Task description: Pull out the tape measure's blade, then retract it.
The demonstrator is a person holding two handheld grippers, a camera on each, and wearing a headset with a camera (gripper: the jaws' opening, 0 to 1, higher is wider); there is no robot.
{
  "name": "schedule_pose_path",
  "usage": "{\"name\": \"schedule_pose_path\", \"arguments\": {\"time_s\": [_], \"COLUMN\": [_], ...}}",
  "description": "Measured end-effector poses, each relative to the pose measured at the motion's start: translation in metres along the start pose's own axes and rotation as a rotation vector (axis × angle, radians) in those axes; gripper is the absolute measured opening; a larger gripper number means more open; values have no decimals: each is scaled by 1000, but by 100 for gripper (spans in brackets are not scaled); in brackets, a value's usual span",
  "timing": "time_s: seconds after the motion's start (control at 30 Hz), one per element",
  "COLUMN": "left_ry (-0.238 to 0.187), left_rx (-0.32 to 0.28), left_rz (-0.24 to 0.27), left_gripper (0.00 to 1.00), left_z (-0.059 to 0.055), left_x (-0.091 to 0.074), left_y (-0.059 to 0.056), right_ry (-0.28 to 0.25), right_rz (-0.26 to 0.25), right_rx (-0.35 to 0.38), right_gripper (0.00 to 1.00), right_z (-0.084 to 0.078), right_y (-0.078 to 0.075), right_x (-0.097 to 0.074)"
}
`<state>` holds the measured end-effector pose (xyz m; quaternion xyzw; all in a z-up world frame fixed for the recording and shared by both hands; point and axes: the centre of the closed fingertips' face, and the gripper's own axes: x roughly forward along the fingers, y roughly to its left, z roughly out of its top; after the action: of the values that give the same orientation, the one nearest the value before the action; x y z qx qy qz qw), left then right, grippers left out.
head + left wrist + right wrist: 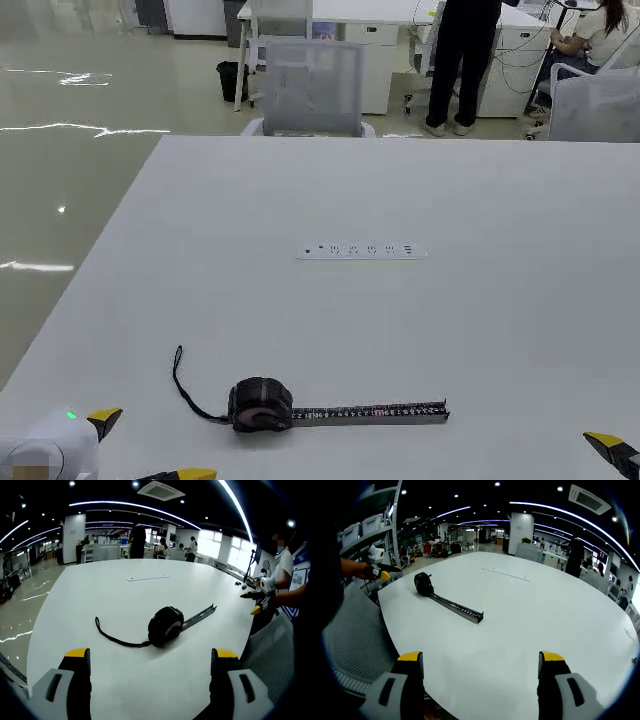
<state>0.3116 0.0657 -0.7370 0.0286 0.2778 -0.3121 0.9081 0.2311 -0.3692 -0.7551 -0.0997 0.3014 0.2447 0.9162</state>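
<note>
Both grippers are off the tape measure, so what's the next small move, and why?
Probably ease the left gripper forward to close on the tape measure's case: its jaws stand open just short of it, the blade lies partly out, and nothing holds the case steady.

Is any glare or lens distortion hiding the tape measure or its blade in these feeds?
Head view: even light, tape measure and blade sharp, glare streaks on the floor alone. Left gripper view: fisheye curves the table edge, tape measure clear. Right gripper view: same bending, blade clear.
</note>
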Motion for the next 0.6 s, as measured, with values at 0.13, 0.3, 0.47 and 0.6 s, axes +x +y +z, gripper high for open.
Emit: {"name": "schedule_pose_path", "arguments": {"time_s": [0.13,0.3,0.47,0.6], "left_ry": [-13,9,3,0], "left_rx": [6,71,63,64], "left_rz": [6,-7,-19,-11], "left_gripper": [99,99,99,99], "left_z": [5,4,6,10], "left_x": [5,14,20,26], "left_y": [-6,-16,-26,-31], "right_ry": [7,30,43,62], "right_rz": [18,37,58,90], "right_rx": [-20,-57,-103,-136], "right_gripper": [96,97,96,95], "right_z": [3,7,14,17], "right_y": [3,3,3,3], "right_x": [3,10,16,22]}}
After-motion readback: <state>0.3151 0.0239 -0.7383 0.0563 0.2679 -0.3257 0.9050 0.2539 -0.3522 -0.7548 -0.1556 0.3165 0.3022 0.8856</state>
